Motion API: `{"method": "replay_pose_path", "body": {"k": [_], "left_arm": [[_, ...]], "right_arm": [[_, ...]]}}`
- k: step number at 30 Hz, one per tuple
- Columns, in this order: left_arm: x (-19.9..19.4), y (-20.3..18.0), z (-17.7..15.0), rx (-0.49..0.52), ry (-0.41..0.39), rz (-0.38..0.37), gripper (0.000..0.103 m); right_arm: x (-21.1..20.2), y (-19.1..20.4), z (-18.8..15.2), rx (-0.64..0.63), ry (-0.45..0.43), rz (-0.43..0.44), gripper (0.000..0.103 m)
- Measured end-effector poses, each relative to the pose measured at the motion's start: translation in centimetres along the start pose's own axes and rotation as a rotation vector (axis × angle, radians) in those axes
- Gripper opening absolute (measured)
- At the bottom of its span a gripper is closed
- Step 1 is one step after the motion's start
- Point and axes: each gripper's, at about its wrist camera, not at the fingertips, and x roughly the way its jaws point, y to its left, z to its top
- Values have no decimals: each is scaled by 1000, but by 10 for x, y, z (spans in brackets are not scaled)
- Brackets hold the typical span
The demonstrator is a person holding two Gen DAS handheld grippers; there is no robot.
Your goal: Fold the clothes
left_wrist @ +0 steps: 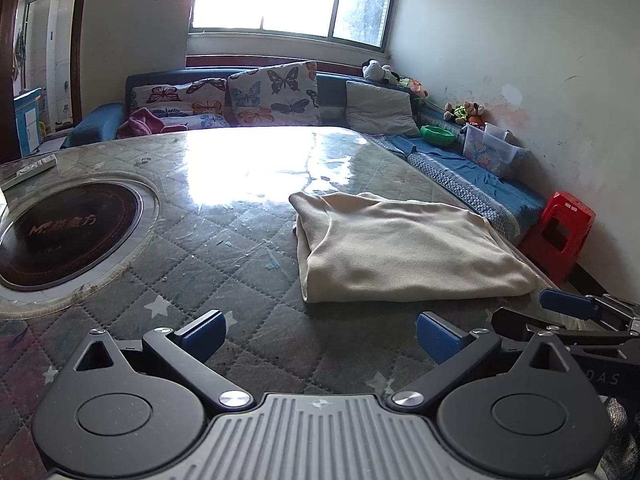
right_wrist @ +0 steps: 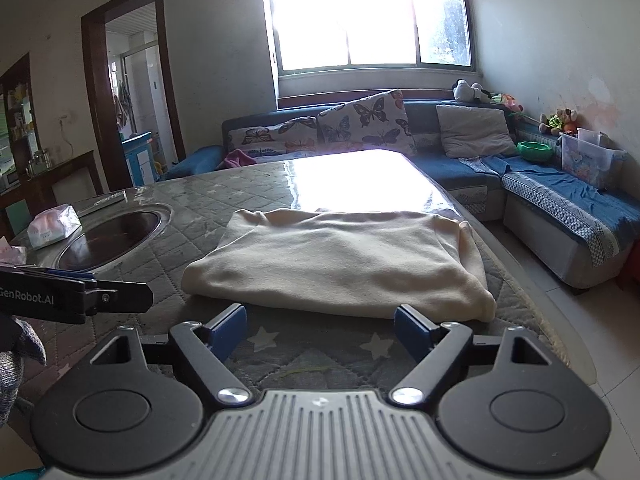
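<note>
A cream garment [left_wrist: 404,248] lies folded into a flat rectangle on the quilted table top [left_wrist: 224,248]; it also shows in the right wrist view [right_wrist: 340,264]. My left gripper [left_wrist: 320,336] is open and empty, just short of the garment's near left edge. My right gripper [right_wrist: 320,330] is open and empty, right in front of the garment's near edge, its blue fingertips [right_wrist: 412,330] close to the fabric. The right gripper also shows at the right edge of the left wrist view [left_wrist: 576,308].
A round dark cooktop [left_wrist: 60,236] is set into the table at the left, with a tissue pack [right_wrist: 54,226] beside it. A blue sofa with butterfly cushions [left_wrist: 276,94] stands behind the table. A red stool [left_wrist: 556,232] stands at the right. A plastic box [right_wrist: 588,160] lies on the sofa.
</note>
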Motion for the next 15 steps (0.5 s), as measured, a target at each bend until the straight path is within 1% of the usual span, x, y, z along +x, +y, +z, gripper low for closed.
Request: {"method": "replay_pose_path", "body": {"k": [15], "left_arm": [[5,-2,-1,22,20,22,103]], "right_arm": [[1,8,2,-22,0,14,83]]}}
